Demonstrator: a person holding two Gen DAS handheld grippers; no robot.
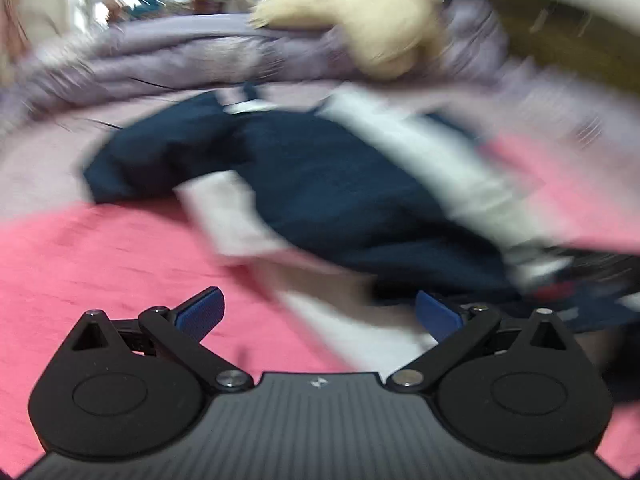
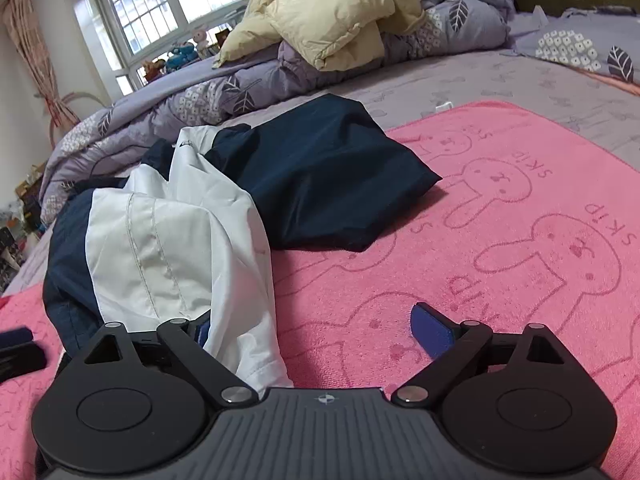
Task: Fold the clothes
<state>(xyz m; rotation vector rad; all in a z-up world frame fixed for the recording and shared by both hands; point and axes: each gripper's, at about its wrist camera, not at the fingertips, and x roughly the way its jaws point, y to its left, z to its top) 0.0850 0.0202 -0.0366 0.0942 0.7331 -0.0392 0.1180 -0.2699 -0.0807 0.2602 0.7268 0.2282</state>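
Note:
A navy and white jacket (image 2: 256, 196) lies crumpled on a pink rabbit-print towel (image 2: 500, 240) on the bed. In the right wrist view my right gripper (image 2: 320, 320) is open, and the white sleeve drapes over its left finger, hiding that pad. The right blue pad (image 2: 432, 330) is bare above the towel. In the blurred left wrist view my left gripper (image 1: 320, 312) is open and empty, just in front of the jacket (image 1: 320, 184), over the towel (image 1: 100, 272).
A purple leaf-print duvet (image 2: 248, 88) is bunched at the back with a cream puffer jacket (image 2: 332, 12) on top. A window (image 2: 172, 4) and curtain stand at the far left. A dark headboard (image 1: 560, 40) is at the right.

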